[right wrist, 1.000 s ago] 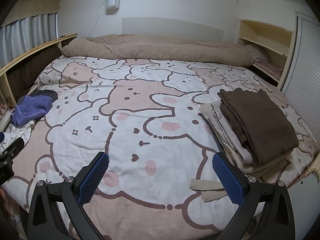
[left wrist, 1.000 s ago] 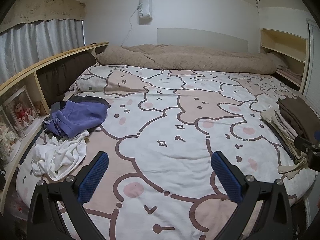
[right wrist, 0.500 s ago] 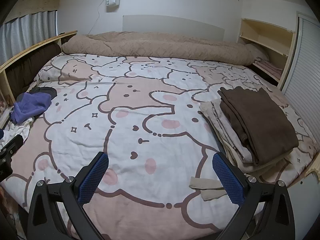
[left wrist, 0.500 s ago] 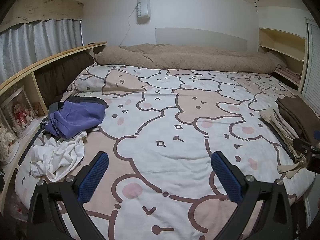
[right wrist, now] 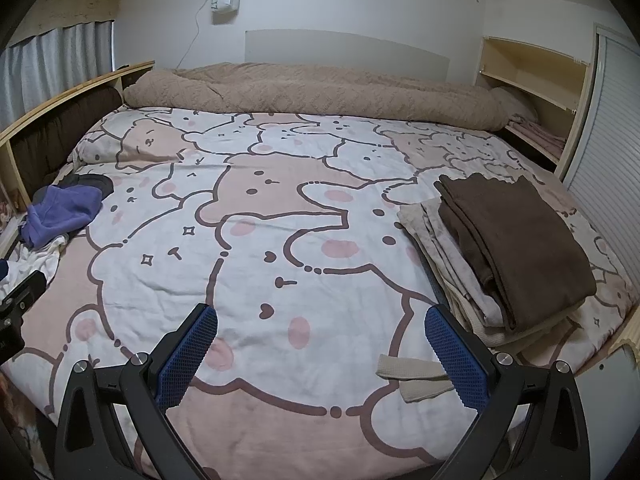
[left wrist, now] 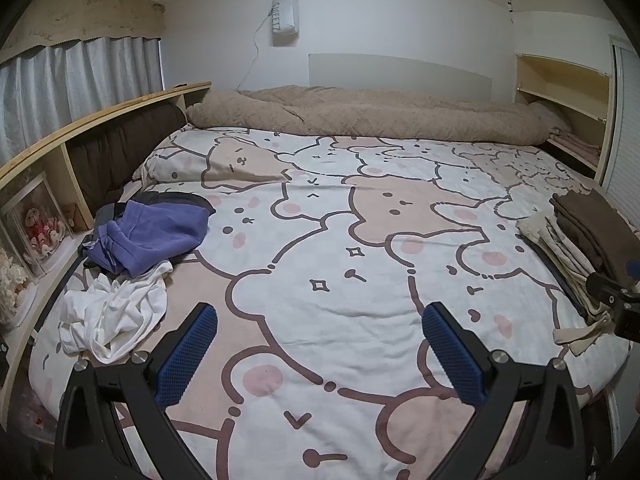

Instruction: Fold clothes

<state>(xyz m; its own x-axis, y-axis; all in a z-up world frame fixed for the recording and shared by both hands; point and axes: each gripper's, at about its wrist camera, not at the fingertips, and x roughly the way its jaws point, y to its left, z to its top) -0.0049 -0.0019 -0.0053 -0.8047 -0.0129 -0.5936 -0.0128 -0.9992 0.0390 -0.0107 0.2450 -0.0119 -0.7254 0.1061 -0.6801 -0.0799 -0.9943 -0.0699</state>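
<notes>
Purple top (left wrist: 154,232) & white tee (left wrist: 114,316) just beyond left claw (left wrist: 320,350); both claws wide apart, empty.

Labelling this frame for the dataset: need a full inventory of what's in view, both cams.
purple garment: 1, purple, crumpled, left side of bed
dark garment: 1, dark grey, under the purple one
white garment: 1, white, crumpled, left near edge
brown folded garment: 1, brown, top of stack on right
beige folded stack: count unclear, beige, under the brown one
beige strap: 1, beige, loose in front of the stack
bedcover: 1, pink and white bear print
duvet: 1, tan, rolled at far end
shelf unit: 1, wood, along left wall
curtain: 1, grey, left
left tongs: 1, black with blue pads, open, empty
right tongs: 1, same, open, empty
</notes>
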